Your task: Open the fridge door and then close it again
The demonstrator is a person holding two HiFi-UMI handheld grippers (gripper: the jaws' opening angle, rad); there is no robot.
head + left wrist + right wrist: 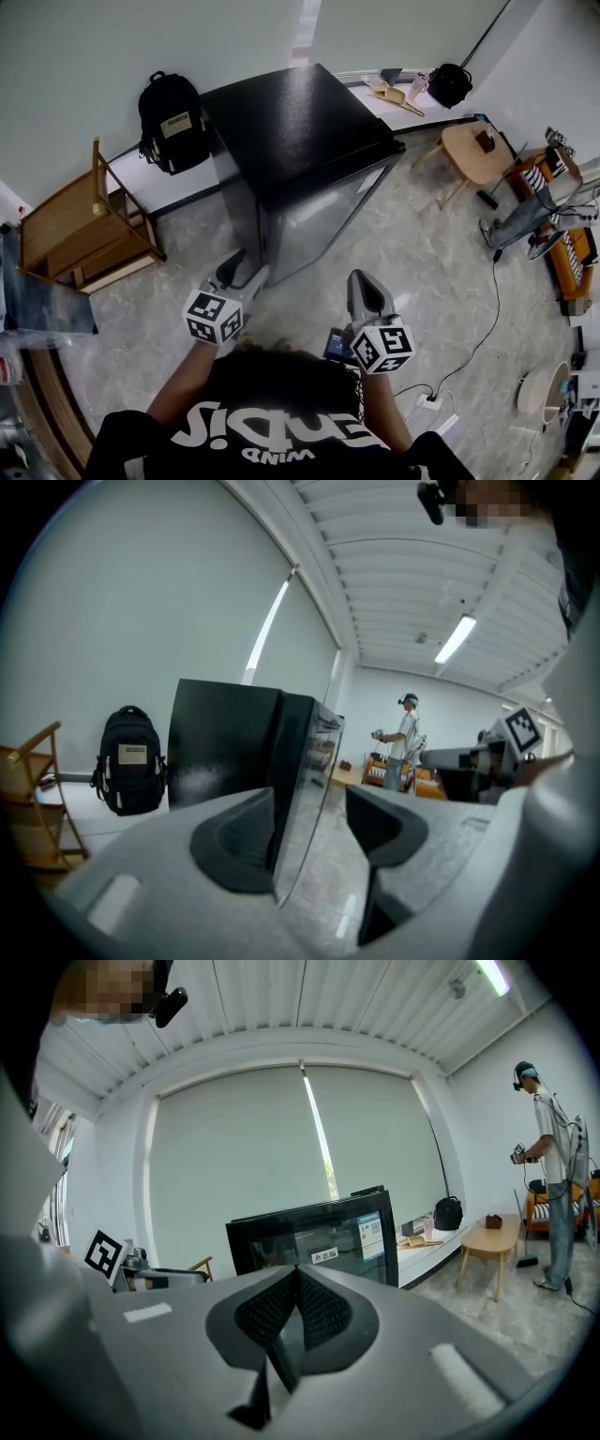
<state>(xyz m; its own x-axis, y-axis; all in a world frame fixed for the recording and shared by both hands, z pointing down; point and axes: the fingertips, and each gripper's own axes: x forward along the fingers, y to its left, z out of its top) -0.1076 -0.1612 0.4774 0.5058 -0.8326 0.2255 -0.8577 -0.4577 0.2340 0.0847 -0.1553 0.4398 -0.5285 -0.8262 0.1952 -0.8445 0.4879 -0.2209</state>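
The fridge (300, 122) – a low black cabinet with a glass front – stood on the pale floor (412, 262) directly ahead of the person, its back to the wall. The fridge door (319, 220) faced them, with its free edge on the fridge's left front corner as seen from the head view.

The left gripper (246, 272) was held right at that corner, low down. Its own view showed why. The jaws stood apart, and the door's vertical edge (298, 789) ran down through the gap between them, with the left pad (239, 841) on the cabinet side and the right pad on the glass side. That looked like a lining-up for a pinch on the door's edge, the gripper (309, 827) straddling it without yet closing. Whether either pad touched the door could not be told, nor whether the door was flush or slightly ajar.

The right gripper (367, 286) hung back in front of the fridge, further from it than the left, and pointed at the glass. Its jaws were pressed together on nothing (298, 1312). In all likelihood it was simply kept clear of the door's swing, since one tool is enough for the pull.

A black backpack (171, 122) leaned on the wall just left of the fridge, and a wooden rack (84, 234) sat further left. A round wooden table (476, 150) stood well to the fridge's right, with another person (553, 1185) beyond it, outside the door's likely arc.
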